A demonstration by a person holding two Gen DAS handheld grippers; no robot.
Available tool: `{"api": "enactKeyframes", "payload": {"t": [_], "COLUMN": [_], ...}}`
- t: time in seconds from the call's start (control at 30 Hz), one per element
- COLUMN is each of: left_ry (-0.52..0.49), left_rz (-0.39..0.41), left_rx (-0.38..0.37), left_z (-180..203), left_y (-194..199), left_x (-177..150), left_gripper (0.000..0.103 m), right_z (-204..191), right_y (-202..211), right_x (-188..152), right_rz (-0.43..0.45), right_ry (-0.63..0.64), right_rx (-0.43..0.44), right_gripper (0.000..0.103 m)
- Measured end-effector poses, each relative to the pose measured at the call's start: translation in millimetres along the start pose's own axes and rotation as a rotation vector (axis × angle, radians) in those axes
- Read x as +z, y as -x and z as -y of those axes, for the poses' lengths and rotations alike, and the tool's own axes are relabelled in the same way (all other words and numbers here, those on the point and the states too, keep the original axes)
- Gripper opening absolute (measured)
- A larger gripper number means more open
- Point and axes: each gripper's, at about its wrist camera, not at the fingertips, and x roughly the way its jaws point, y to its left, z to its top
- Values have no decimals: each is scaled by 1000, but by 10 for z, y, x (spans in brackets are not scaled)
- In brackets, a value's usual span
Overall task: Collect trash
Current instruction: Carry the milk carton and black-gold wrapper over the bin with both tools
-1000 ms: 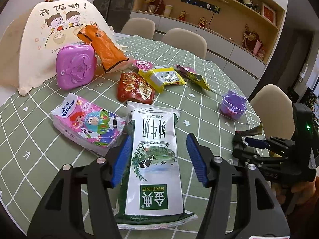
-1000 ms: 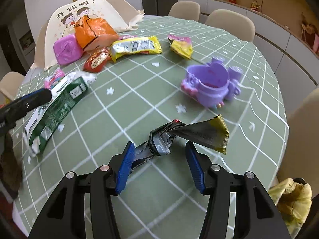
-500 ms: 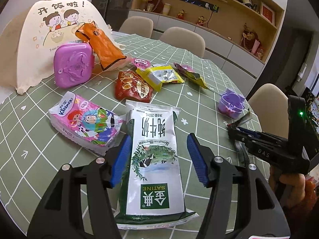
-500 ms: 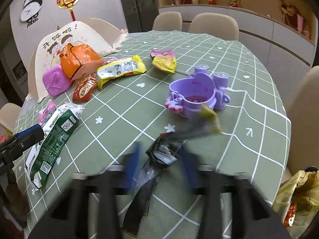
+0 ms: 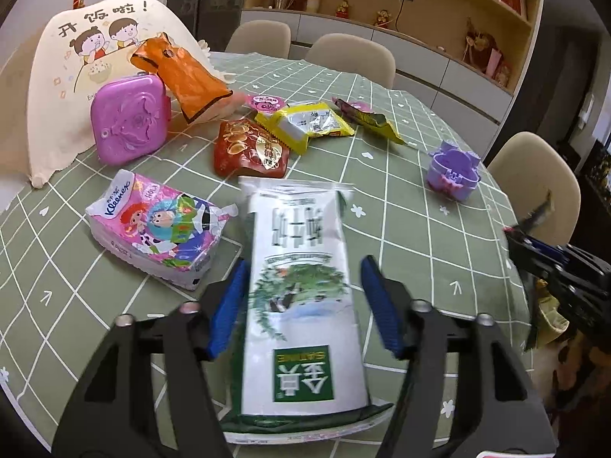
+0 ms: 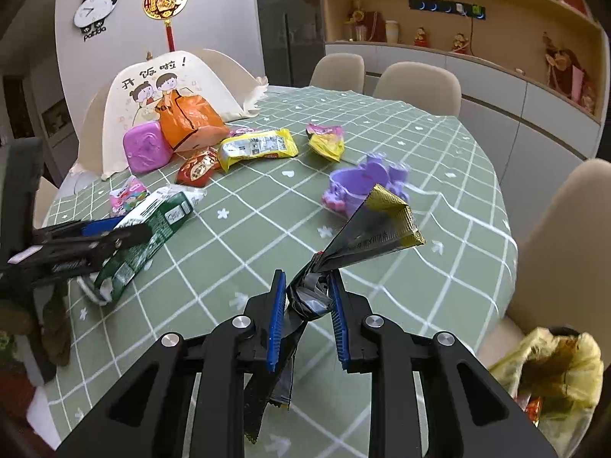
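L wrist view: green-and-white milk pouch (image 5: 301, 305) lies lengthwise btwn the fingers of the left gripper (image 5: 305, 307), its bottom seam nearest the lens, top end pointing away toward the snack pile. Jaws wide; blue pads (image 5: 227, 307) flank the pouch, L pad right at its edge, R pad a little off it; cannot tell if either pad touches. Pouch looks slightly blurred. Just L of it, a Kleenex tissue pack (image 5: 158, 225) on the green checked tablecloth (image 5: 420, 221). Beyond: red snack bag (image 5: 250, 149), yellow snack packet (image 5: 305, 126), purple case (image 5: 130, 118), orange bag (image 5: 183, 72) leaning on a cream food cover (image 5: 61, 87). Purple toy cup (image 5: 452, 171) sits well apart to the R. At far R edge, right gripper (image 5: 534, 242) seen side-on, dark wrapper tip sticking up from it. R wrist view: right gripper (image 6: 307, 313) jaws narrow, clamped on the twisted middle of a black-and-gold wrapper (image 6: 366, 229); wide end fans up and R past the fingertips, tail end hangs below the jaws, so wrapper is off the table. Purple toy cup (image 6: 355, 187) behind the wrapper's gold edge. At L, left gripper (image 6: 88, 236) side-on with milk pouch (image 6: 145, 236) alongside it. Yellow trash bag (image 6: 553, 362) low at R, beside the table edge, near a beige chair (image 6: 565, 229).
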Motion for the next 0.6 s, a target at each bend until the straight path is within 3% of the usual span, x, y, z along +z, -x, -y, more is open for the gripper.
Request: {"api": "enactKeyframes", "payload": {"t": [0.27,0.6], "left_ry": [-8,-81], "left_rz": [58,125], "left_rx": [-12,-107], "left_z": [248,1073], "left_y": [189,413], "left_x": [33,95], "left_gripper": [49,49], "right_z": [212,755], "right_y": [417,929], "right_x": [-156,-362], "right_rz": [79,161], "right_ry": [-12,-69], "right_rx": [7,-43], "right_gripper": [23,23]}}
